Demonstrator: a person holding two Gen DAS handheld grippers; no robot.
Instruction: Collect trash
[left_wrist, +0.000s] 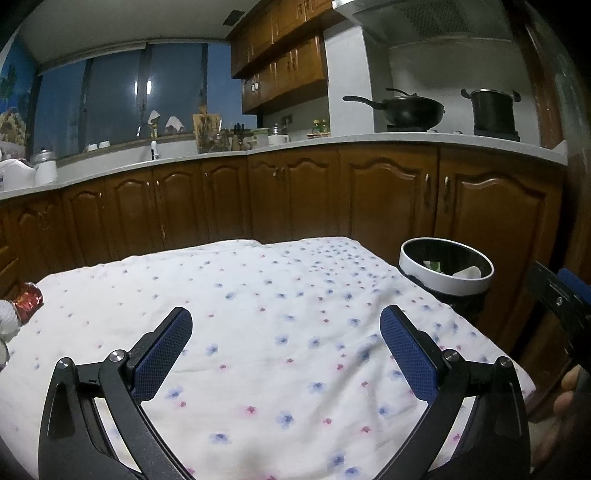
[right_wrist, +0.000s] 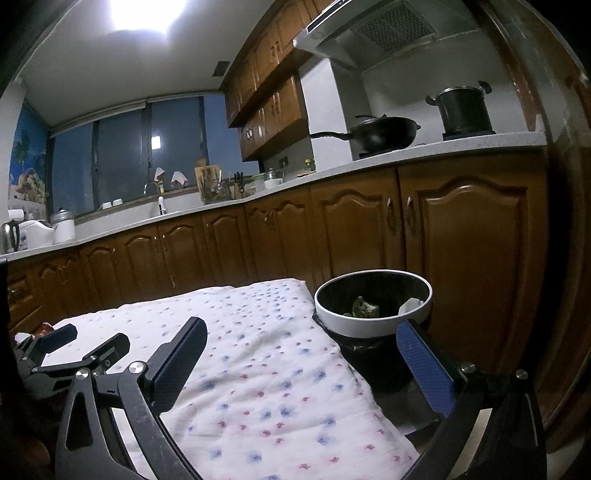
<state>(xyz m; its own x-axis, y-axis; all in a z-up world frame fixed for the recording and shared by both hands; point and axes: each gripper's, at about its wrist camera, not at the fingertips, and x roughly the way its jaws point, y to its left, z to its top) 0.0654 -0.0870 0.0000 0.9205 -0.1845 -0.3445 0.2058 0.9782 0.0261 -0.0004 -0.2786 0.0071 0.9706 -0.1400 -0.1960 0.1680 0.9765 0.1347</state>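
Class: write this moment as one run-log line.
left gripper: open, empty | right gripper: open, empty | trash bin: holds scraps | red wrapper: on tablecloth, left edge

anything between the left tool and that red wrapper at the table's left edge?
Nothing visible. The left tool is open over bare floral tablecloth; the red wrapper lies at the far left edge beside a white item, cloth between them clear.
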